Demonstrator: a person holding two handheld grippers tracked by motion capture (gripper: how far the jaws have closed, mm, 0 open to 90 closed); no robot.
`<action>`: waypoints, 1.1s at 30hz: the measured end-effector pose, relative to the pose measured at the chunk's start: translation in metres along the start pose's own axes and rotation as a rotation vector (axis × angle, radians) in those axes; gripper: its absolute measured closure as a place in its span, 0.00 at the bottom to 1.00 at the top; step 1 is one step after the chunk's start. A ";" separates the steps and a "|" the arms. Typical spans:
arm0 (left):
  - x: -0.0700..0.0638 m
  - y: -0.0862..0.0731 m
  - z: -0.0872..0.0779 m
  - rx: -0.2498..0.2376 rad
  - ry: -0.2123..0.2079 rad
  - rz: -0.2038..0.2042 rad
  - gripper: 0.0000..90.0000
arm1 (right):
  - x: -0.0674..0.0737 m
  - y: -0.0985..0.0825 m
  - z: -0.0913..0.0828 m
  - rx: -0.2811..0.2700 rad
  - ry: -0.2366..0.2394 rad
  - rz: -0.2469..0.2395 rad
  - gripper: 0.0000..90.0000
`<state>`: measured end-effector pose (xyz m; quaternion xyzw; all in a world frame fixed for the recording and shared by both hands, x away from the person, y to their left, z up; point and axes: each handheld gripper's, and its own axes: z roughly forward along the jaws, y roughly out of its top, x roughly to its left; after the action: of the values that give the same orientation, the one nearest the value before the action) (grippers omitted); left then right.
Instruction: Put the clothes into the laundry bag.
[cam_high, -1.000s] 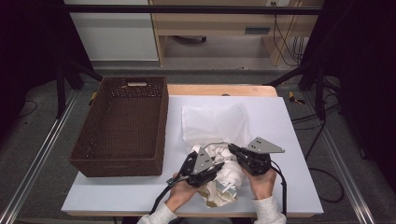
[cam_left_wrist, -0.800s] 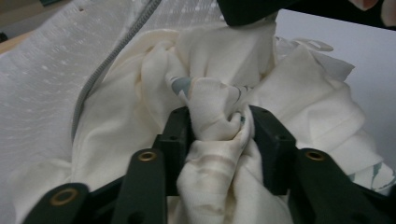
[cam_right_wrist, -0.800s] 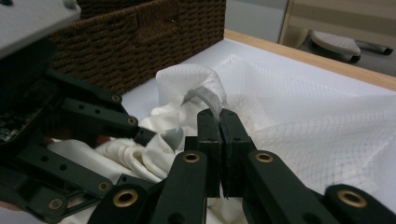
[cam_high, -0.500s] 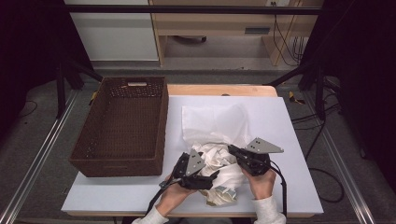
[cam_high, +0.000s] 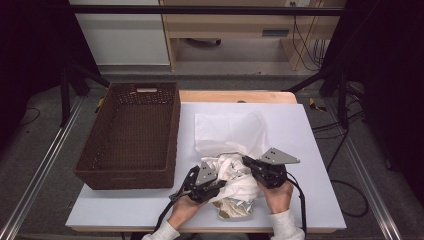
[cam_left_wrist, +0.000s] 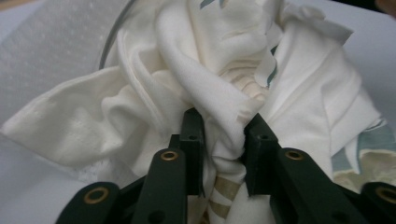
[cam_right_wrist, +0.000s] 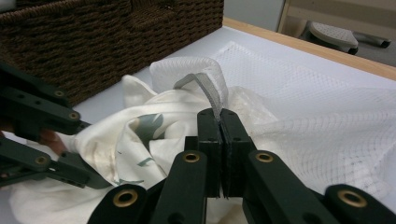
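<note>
– Hands first: how do they sit?

– Both forearms come in from the near edge of the white table (cam_high: 310, 150). The left hand (cam_high: 186, 207) lies low at the near edge with the left gripper (cam_high: 220, 183) pointing toward the middle of the table, into the heap. The right hand (cam_high: 277, 195) sits just across from it, and the right gripper (cam_high: 246, 161) points inward and away from the person, its grey plate on top.

– What are they working on?

– A crumpled cream cloth (cam_high: 235, 182) with pale green print, bunched near the front edge of the table between the two grippers. Its far side lies against a white mesh bag (cam_high: 227, 131), which is spread flat toward the table's middle.

– Is the left gripper gripping?

– Its jaws have just been closing, and in the left gripper view a thick fold of the cream cloth (cam_left_wrist: 224, 112) is pinched between the pads.

– And the right?

– Jaws pressed together on a thin grey strap (cam_right_wrist: 205, 88) at the mouth of the mesh bag (cam_right_wrist: 327, 116), which arches up from the tips.

– Counts?

– Two grippers, one cloth, one mesh bag, one brown wicker basket (cam_high: 132, 135). The basket stands on the table's left side, well apart from the cloth.
</note>
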<state>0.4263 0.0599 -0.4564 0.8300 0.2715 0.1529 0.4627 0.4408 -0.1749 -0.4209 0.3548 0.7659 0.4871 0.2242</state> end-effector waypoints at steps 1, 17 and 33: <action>-0.002 0.004 -0.004 -0.013 -0.004 0.009 0.82 | 0.000 0.000 0.000 -0.001 0.001 -0.001 0.99; -0.001 0.036 0.028 -0.001 0.016 0.021 0.78 | 0.010 0.012 -0.014 -0.063 0.044 -0.042 0.99; 0.006 -0.007 -0.009 0.027 0.038 -0.080 0.23 | 0.008 0.002 -0.001 -0.010 0.036 -0.029 0.99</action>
<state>0.4249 0.0726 -0.4578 0.8216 0.3152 0.1465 0.4517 0.4357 -0.1685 -0.4184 0.3339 0.7723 0.4941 0.2191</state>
